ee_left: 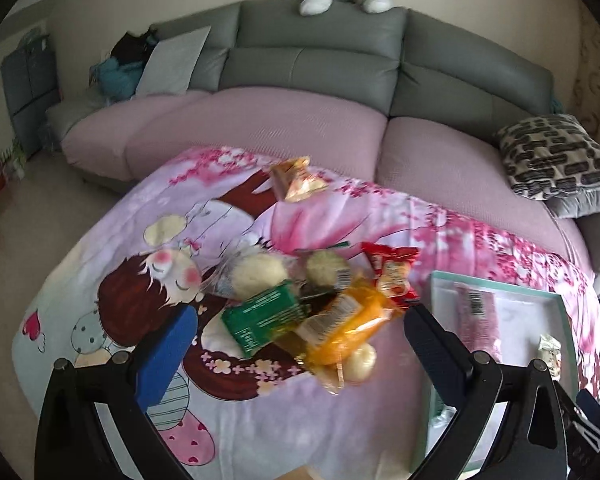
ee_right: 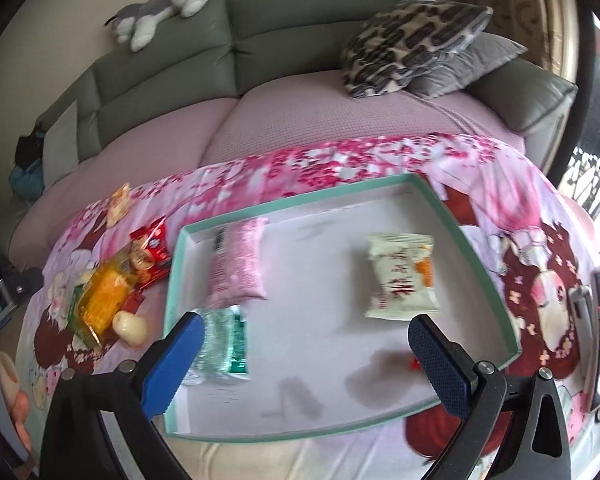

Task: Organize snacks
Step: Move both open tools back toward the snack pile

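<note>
Sorting underway: left claw (ee_left: 296,344) gapes wide over the snack pile, near the orange packet (ee_left: 350,330); right claw (ee_right: 304,356), wide and empty, hovers above the teal-rimmed tray (ee_right: 480,248). Next: grip one packet.

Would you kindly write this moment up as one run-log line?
left tongs: open over snack pile | right tongs: open over tray | tray: pink packet, white packet, green packet

The left wrist view looks steeply down past its own fingers onto the snack pile (ee_left: 308,312) close ahead, sofa (ee_left: 320,60) beyond. The right wrist view hangs near above the teal-rimmed tray (ee_right: 480,248). Both share tray (ee_left: 500,286), pile (ee_right: 112,296), sofa (ee_right: 172,80).
</note>
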A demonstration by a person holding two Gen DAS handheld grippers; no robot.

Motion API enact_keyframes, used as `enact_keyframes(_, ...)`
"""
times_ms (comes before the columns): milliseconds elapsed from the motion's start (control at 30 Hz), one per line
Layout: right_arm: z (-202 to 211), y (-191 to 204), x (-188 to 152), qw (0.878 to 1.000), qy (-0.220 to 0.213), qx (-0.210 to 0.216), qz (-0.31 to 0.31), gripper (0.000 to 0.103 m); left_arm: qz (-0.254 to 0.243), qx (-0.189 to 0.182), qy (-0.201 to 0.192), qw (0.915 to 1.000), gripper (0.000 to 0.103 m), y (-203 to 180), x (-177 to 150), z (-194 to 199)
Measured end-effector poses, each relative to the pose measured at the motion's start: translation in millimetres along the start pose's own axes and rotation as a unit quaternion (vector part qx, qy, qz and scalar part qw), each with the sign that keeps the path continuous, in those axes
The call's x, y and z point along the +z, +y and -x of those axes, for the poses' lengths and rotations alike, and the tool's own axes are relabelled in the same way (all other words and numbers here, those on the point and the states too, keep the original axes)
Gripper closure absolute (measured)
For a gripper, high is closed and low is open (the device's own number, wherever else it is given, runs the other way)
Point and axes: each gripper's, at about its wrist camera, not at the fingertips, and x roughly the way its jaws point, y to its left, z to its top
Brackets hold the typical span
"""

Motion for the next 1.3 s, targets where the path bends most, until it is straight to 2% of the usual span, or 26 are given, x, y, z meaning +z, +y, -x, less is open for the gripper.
enact_keyframes(333,-15.5,47.3,-0.2,0.999,0.006,0.012,0.035,0.0,0.008,-0.003,0.036,0.9993,0.0,31.9,7.2,-29.1)
enact_keyframes(533,-14.0,79.2,-2.0,0.998,-0.007,0.031,0.061,0.0,-0.004,0.005,0.047,0.9989,0.0,55.0,13.0,-35.4)
enact_keyframes(833,-25.2,111.5,-5.9,0.996,-0.008,0.069,0.057,0.0,-0.033,-0.006,0.07,0.997,0.0,72.7,18.0,-56.1)
enact_keyframes(1033,-32.9,129.2,-3.5,0.996,-0.012,0.073,0.054,0.0,-0.007,-0.023,0.103,0.9944,0.0,86.0,16.6,-78.9)
enact_keyframes(1167,-33.5,145.5,1.0,0.995,-0.023,0.073,0.071,0.0,0.007,-0.034,0.116,0.9926,0.0,88.5,16.6,-90.7)
enact_keyframes(1300,-40.9,158.6,3.6,0.994,-0.014,0.086,0.071,0.0,0.012,-0.032,0.121,0.9921,0.0,89.8,15.9,-95.2)
